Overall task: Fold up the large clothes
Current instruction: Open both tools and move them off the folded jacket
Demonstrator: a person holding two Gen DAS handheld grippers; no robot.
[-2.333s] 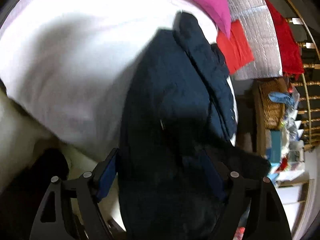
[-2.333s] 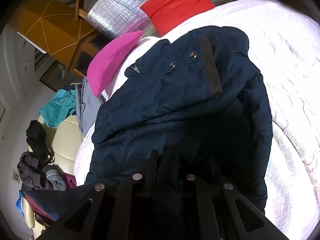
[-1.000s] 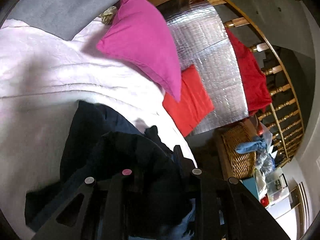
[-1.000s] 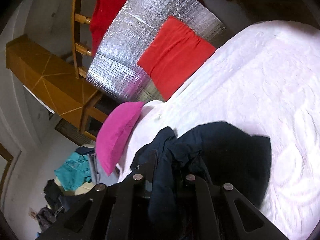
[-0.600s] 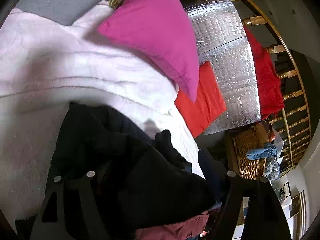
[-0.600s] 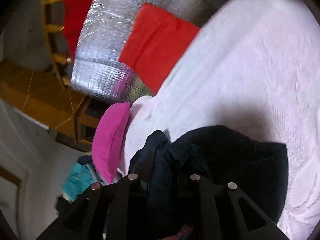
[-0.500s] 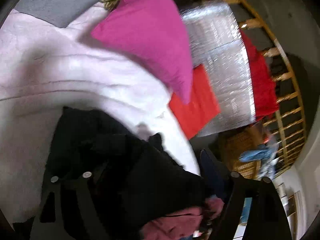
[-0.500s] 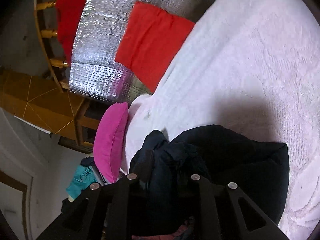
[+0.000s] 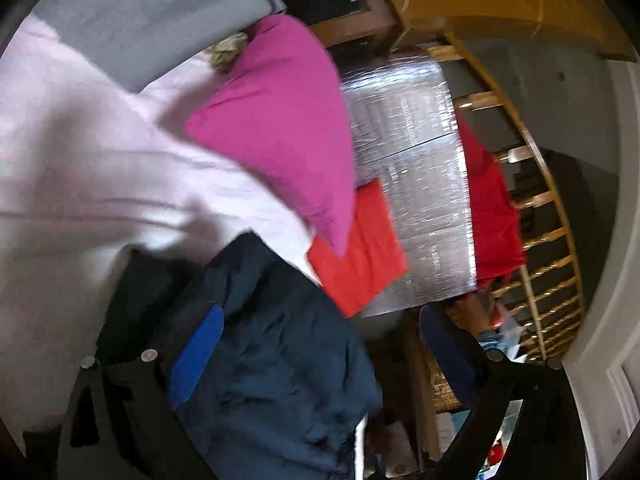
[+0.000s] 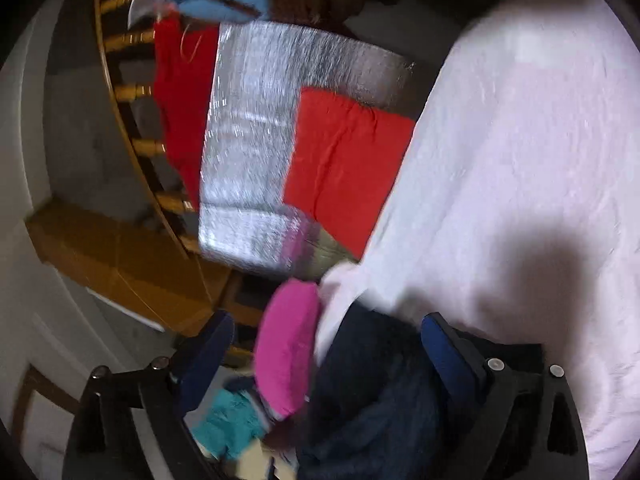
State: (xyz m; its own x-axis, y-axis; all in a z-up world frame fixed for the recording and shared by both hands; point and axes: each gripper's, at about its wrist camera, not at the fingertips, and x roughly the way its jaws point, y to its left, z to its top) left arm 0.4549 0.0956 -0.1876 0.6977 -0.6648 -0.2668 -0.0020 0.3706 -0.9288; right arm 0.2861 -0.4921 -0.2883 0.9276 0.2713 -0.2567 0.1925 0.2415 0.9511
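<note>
A dark navy jacket (image 9: 276,360) lies bunched on the pale pink bed cover (image 9: 80,168) close under both grippers. It also shows in the right wrist view (image 10: 376,396) at the bottom. My left gripper (image 9: 316,336) is open, its blue-padded fingers (image 9: 196,352) spread wide with the jacket lying between them. My right gripper (image 10: 328,340) is open too, fingers apart over the jacket's edge. Neither holds the fabric.
A magenta pillow (image 9: 288,128) and a red cushion (image 9: 360,256) lie at the head of the bed against a silver foil panel (image 9: 412,184). A grey garment (image 9: 152,12) lies at the far side. A wooden railing with a red cloth (image 9: 492,216) stands behind.
Both grippers have opened and let go of the jacket. The right gripper has swung left toward the bed's edge; the jacket has dropped onto the cover.
</note>
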